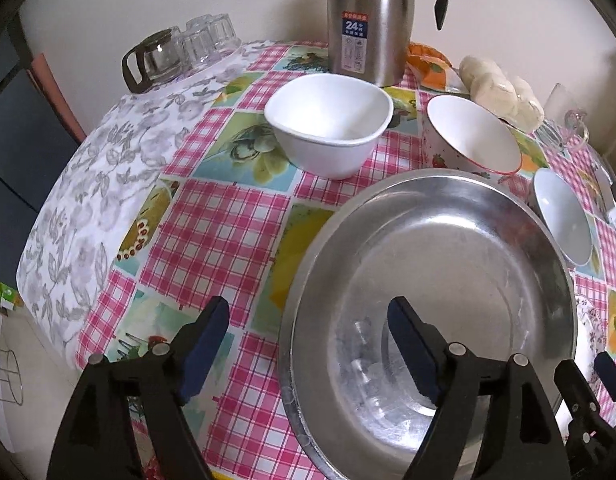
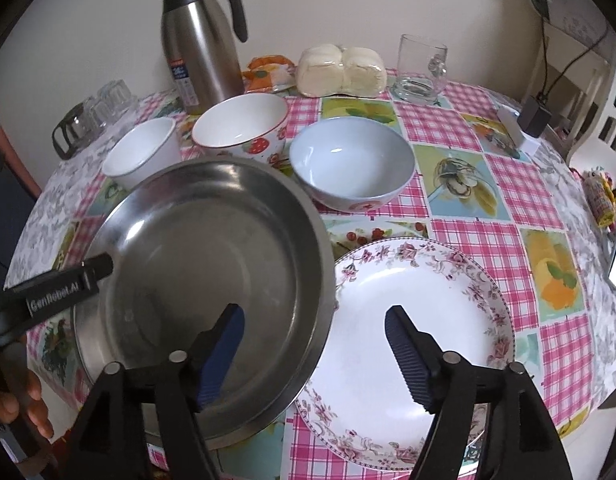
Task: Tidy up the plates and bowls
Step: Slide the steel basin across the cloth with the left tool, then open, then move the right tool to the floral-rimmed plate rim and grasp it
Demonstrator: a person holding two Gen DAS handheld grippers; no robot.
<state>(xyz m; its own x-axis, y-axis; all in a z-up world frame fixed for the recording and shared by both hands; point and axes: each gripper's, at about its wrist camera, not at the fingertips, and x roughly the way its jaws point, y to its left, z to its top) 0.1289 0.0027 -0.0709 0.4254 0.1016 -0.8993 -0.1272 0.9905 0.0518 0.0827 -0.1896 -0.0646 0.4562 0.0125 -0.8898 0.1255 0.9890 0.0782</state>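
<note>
Left gripper (image 1: 308, 344): jaws spread wide, nothing clamped; the near-left rim of the steel pan (image 1: 448, 280) lies between the fingers, with one finger over the checked tablecloth (image 1: 227, 220) and the other over the pan's inside. Whether a pad touches the metal cannot be told.

Right gripper (image 2: 314, 344): jaws likewise wide, gripping nothing; one finger hangs over the pan, the other over the floral plate (image 2: 420, 320).

Pan: round, no long axis, mouth up, its right edge overlapping the plate's left rim.

Bowls: white bowl (image 1: 328, 124), strawberry bowl (image 1: 472, 136) and pale blue bowl (image 2: 352, 160), all upright, in a row behind the pan.

Right view only: most of the plate, glass mug (image 2: 420, 68), a hand (image 2: 15, 404) at the lower left.

Left view only: table's left edge and floor.
</note>
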